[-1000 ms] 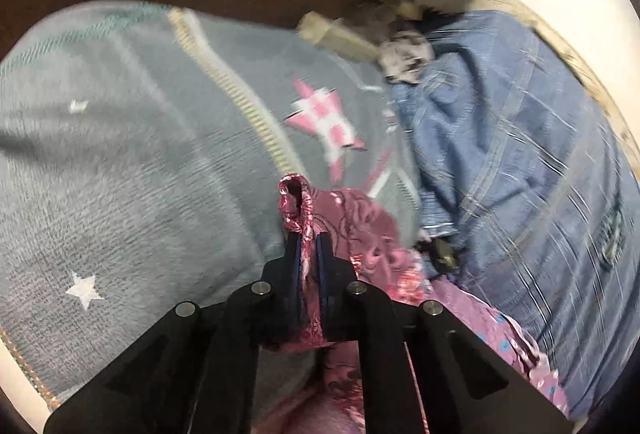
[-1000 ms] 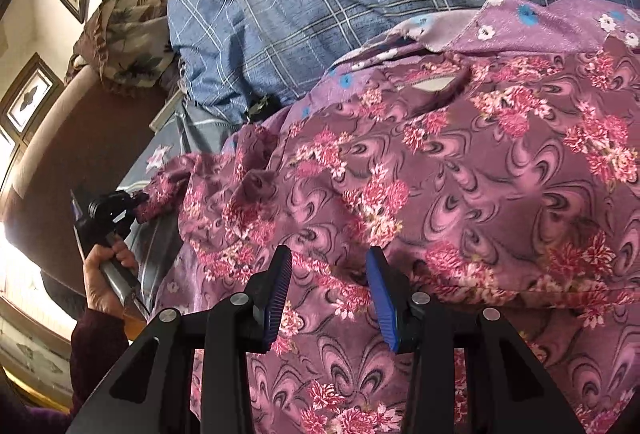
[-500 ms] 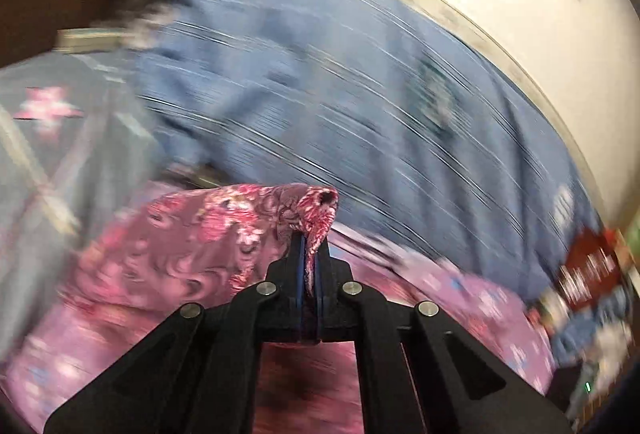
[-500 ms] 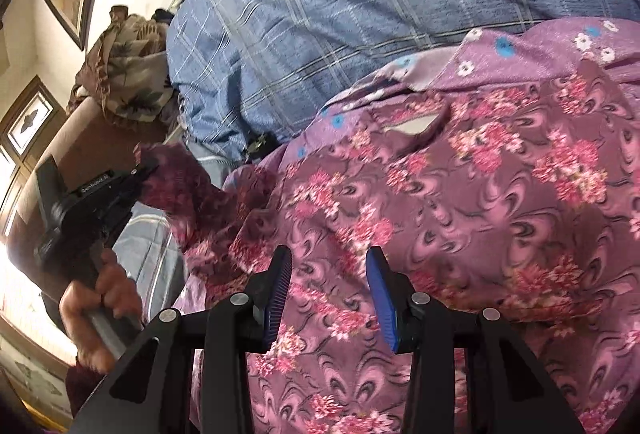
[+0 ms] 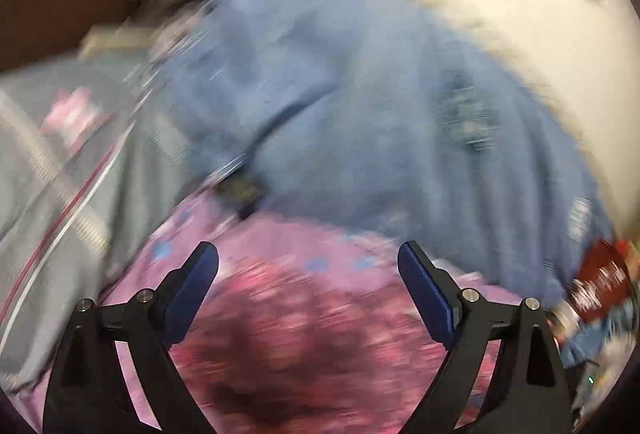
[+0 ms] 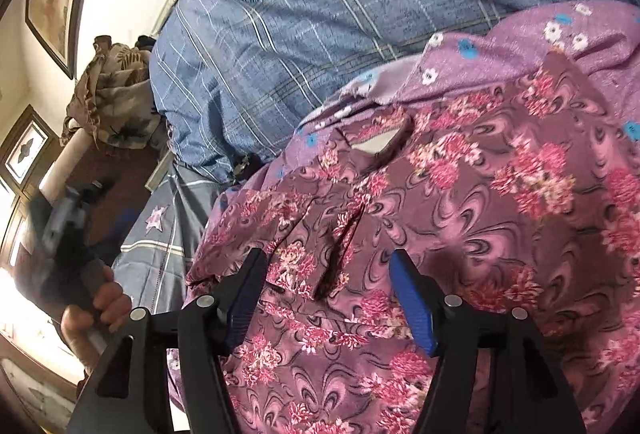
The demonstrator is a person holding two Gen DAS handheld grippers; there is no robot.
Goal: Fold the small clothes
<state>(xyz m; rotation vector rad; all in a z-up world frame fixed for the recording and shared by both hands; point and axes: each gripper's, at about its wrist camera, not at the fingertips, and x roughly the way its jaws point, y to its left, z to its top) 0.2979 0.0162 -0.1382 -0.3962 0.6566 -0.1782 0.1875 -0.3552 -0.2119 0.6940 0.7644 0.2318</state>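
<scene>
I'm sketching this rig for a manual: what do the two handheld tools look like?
Both match. The left tool and right tool each have two angular black plastic arms with triangular cut-outs and round silver screw heads, ending in ribbed blue pads. In the right wrist view, the left one is blurred: a dark body on a handle gripped by a hand. No cables or sleeve show.

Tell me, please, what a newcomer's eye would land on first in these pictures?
Probably the floral maroon garment, spread across the lower right of the right wrist view, with the right gripper open just above it. Behind it lies a blue checked shirt with a crest, and the left gripper hangs open over the same pink cloth.
</scene>
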